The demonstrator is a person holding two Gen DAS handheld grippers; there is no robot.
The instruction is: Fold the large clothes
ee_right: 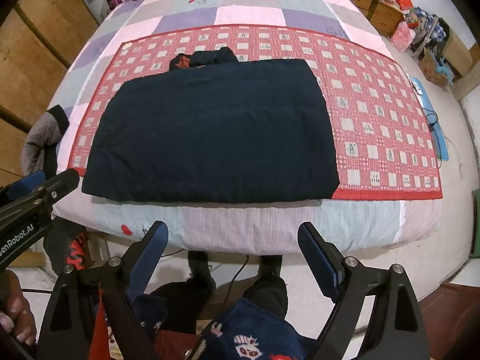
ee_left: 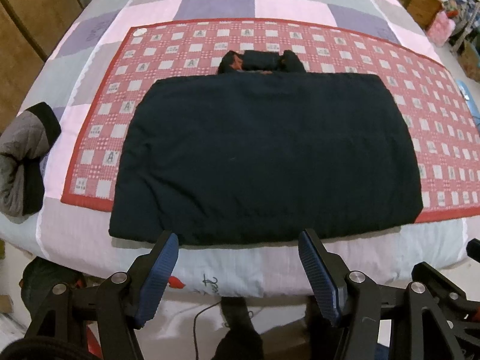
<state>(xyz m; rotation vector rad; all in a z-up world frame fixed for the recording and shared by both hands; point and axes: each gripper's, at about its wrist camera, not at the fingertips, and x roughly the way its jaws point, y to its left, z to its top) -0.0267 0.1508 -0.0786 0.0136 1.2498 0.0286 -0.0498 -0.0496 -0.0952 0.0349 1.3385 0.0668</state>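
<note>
I see a big, dark navy, puffy padded coat (ee_left: pixel 264 156) lying flat on a red and white checked mat (ee_left: pixel 435 126). The mat sits on a bed with a pink, purple and grey patchwork quilt (ee_left: pixel 216 9). The coat looks already folded into a wide block, with its collar bunched up at the far edge.

I think the coat is soft and thick, like a pillow. It will bend easily but puff back up, and it is likely a bit heavy and floppy when lifted. The cloth may be smooth and slippery, so I would pinch a good thick bit of the near edge, close to each near corner, not just the thin outer skin.

My left hand-held gripper (ee_left: pixel 238 241) is spread wide and holds nothing. Its tips are just beside the coat's near edge, which hangs a little past the mat. My right hand-held gripper (ee_right: pixel 232 232) is spread wide too and is empty. It hangs back over the side of the bed, near the coat but apart from it.
</note>
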